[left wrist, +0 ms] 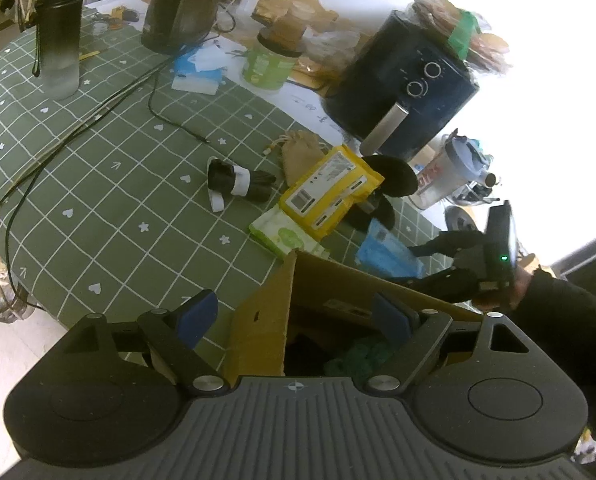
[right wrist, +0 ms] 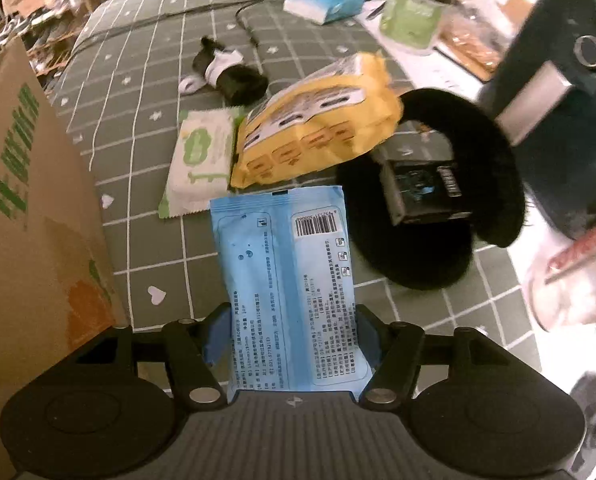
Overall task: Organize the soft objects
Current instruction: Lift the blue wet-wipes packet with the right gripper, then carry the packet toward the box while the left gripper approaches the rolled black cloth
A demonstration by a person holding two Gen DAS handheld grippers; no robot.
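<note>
My right gripper (right wrist: 291,340) is shut on a light blue wipes pack (right wrist: 285,272), its pads pressing both long edges, and the pack hangs just above the green checked tablecloth (right wrist: 145,80). In the left wrist view the same pack (left wrist: 390,254) shows beyond the far rim of the cardboard box (left wrist: 281,308). My left gripper (left wrist: 293,316) is open over the box's corner, holding nothing. A green soft thing (left wrist: 358,360) lies inside. On the cloth lie a yellow pack (right wrist: 318,120), a green-white wipes pack (right wrist: 199,160), rolled socks (right wrist: 229,70) and a black fluffy item (right wrist: 490,168).
The box wall (right wrist: 29,200) stands close on the left in the right wrist view. A dark air fryer (left wrist: 402,88), a clear cup (left wrist: 442,180), a tan pouch (left wrist: 300,152), a green tub (left wrist: 269,60), a bottle (left wrist: 59,32) and cables (left wrist: 97,120) crowd the table.
</note>
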